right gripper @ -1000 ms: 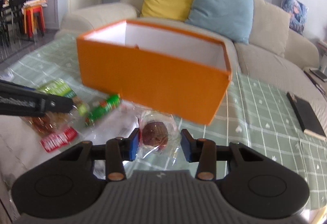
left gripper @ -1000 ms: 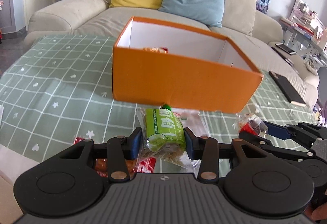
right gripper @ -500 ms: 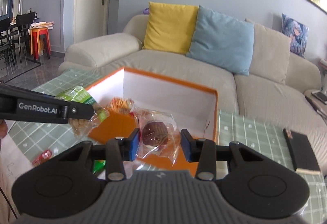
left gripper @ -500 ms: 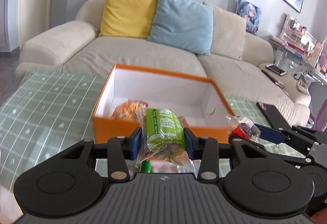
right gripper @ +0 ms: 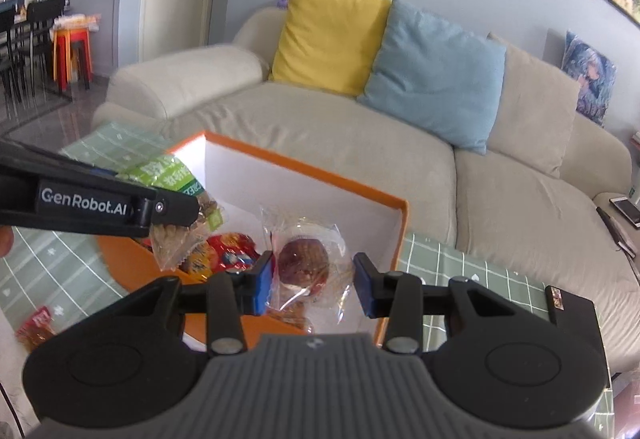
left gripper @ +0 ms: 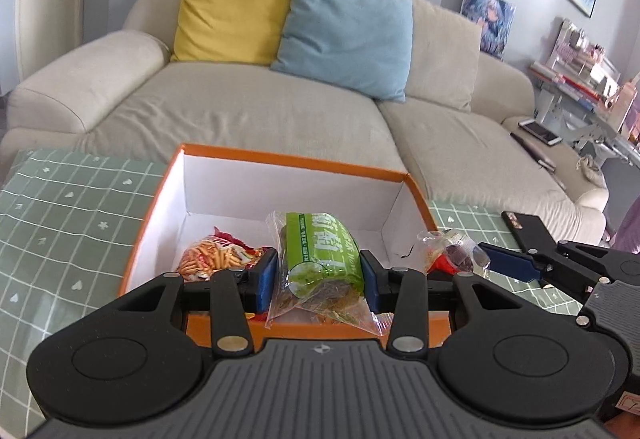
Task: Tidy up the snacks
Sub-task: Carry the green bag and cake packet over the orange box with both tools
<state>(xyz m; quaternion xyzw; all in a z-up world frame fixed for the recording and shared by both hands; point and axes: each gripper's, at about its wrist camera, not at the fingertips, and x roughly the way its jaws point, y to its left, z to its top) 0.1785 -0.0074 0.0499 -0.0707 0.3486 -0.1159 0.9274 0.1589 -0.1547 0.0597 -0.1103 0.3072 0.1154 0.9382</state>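
Observation:
An open orange box (left gripper: pixel 288 159) (right gripper: pixel 360 195) with white walls stands on the green checked tablecloth. My left gripper (left gripper: pixel 318 275) is shut on a green-labelled clear snack bag (left gripper: pixel 322 251) (right gripper: pixel 172 179), held over the box's near wall. My right gripper (right gripper: pixel 314 279) is shut on a clear packet with a brown cake (right gripper: pixel 304 259) (left gripper: pixel 452 251) inside, above the box's right part. Inside the box lies an orange and red snack bag (left gripper: pixel 212 255) (right gripper: pixel 228 251).
A red snack packet (right gripper: pixel 38 323) lies on the cloth left of the box. A black flat case (left gripper: pixel 524 227) (right gripper: pixel 576 315) rests on the table to the right. Behind the table is a beige sofa (left gripper: pixel 260 111) with yellow and blue cushions.
Both grippers have risen and moved toward the box with their packets. The box was seen from its side before; now its inside shows below both packets.

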